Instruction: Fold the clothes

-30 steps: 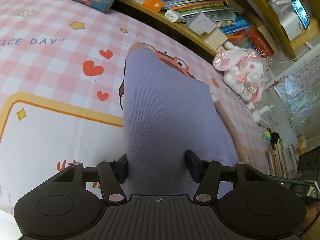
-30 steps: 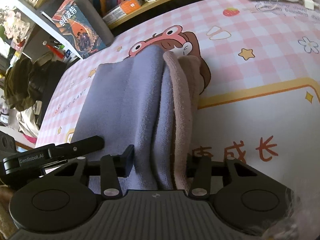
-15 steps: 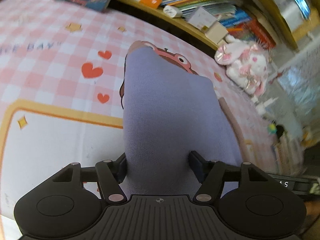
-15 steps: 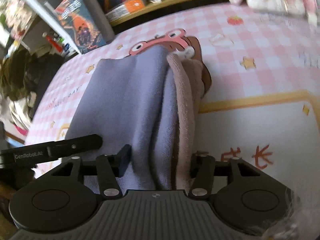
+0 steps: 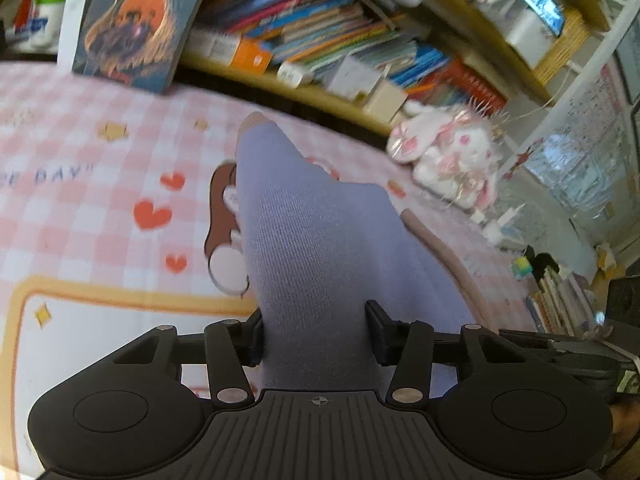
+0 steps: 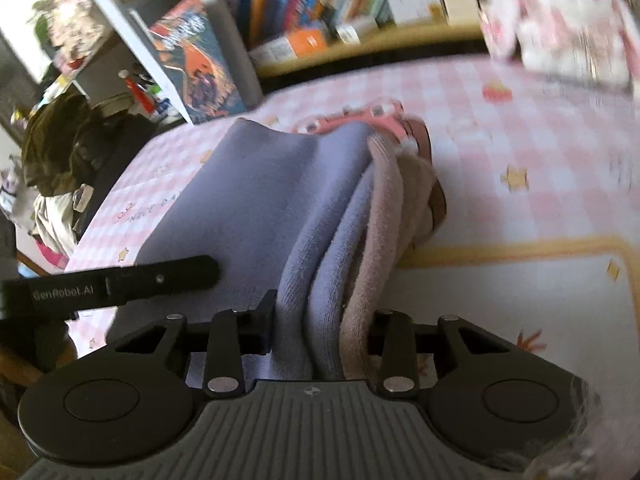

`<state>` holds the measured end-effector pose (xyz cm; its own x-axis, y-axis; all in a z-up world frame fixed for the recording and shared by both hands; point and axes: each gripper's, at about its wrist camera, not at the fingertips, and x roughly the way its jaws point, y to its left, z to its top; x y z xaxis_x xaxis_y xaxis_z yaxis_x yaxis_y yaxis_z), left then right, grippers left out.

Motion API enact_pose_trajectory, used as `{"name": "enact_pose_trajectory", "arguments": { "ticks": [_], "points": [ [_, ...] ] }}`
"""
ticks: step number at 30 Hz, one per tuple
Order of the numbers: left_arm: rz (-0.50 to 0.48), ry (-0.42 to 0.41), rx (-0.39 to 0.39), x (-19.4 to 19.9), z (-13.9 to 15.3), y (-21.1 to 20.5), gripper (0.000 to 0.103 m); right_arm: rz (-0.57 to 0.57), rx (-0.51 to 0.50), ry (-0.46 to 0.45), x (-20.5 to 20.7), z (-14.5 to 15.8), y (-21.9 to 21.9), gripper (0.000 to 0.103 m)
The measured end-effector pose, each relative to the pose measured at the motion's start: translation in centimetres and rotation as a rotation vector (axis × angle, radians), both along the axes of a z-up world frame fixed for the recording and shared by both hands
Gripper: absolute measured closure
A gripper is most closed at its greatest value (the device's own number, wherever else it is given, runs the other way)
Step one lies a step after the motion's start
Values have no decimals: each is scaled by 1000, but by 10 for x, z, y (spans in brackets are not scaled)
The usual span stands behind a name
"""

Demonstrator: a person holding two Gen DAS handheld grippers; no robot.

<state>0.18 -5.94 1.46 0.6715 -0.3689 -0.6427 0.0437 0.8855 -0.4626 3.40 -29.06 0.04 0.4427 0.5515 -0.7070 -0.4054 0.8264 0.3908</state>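
Observation:
A folded lavender garment (image 5: 312, 240) with a tan inner layer (image 6: 384, 220) stretches away from me over the pink checked cover (image 5: 80, 208). My left gripper (image 5: 314, 316) has the near edge between its jaws, which are closing, and the cloth fills the gap against both pads. My right gripper (image 6: 324, 312) is closing too, pinching the bunched lavender and tan folds (image 6: 320, 280). The garment's far end (image 5: 256, 124) is raised. In the right wrist view the left gripper's black side (image 6: 120, 280) lies over the cloth at the left.
A wooden shelf of books (image 5: 320, 40) runs along the far edge, with an orange-covered book (image 5: 144, 20) leaning at its left. A pink-and-white plush toy (image 5: 452, 156) sits at the far right. Dark clothing (image 6: 64, 140) is piled beyond the cover's left side.
Both grippers have risen with the garment, and its far end has lifted off the cover. The jaws widened slightly, then narrowed onto the cloth. Both views tilted up toward the shelf.

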Motion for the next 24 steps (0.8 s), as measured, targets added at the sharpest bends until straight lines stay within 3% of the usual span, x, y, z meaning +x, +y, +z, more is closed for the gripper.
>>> {"name": "enact_pose_trajectory", "arguments": {
  "ticks": [7, 24],
  "points": [
    [28, -50, -22, 2, 10, 11, 55, 22, -22, -123, -1, 22, 12, 71],
    [17, -58, -46, 39, 7, 64, 55, 0, -60, -148, 22, 26, 60, 70]
  ]
}}
